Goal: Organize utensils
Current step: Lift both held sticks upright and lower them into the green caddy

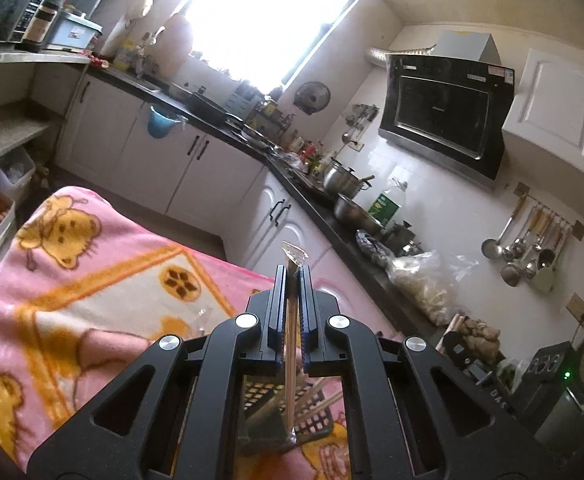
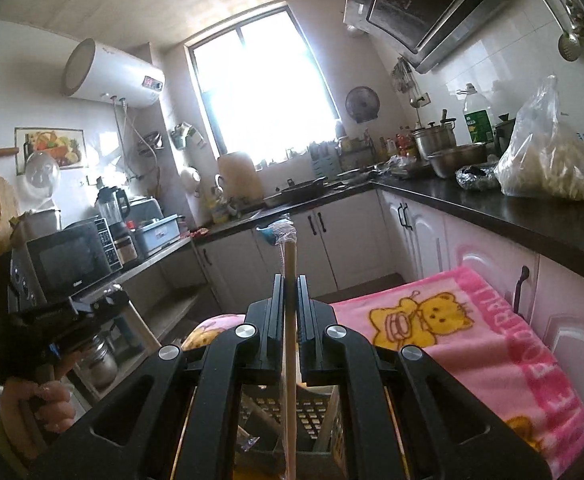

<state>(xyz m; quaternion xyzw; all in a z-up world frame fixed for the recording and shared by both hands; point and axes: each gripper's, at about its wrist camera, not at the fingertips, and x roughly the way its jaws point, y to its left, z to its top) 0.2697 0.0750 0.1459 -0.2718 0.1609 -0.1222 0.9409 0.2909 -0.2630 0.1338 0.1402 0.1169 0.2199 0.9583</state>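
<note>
Wooden plastic-wrapped chopsticks (image 1: 290, 344) sit clamped in your left tongs (image 1: 293, 276); the right tongs (image 2: 290, 284) pinch another pair (image 2: 290, 344). Lower both straight into the black perforated basket (image 1: 311, 416) beneath, releasing only once tips are inside.

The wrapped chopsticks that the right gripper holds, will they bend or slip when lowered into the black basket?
The wrapped chopsticks look straight and thin, so probably stiff and light. Their clear plastic sleeve, crinkled at the top, may be slippery between the right gripper jaws, which stand closed on them. In the mesh basket they would likely lean rather than stand upright.
</note>
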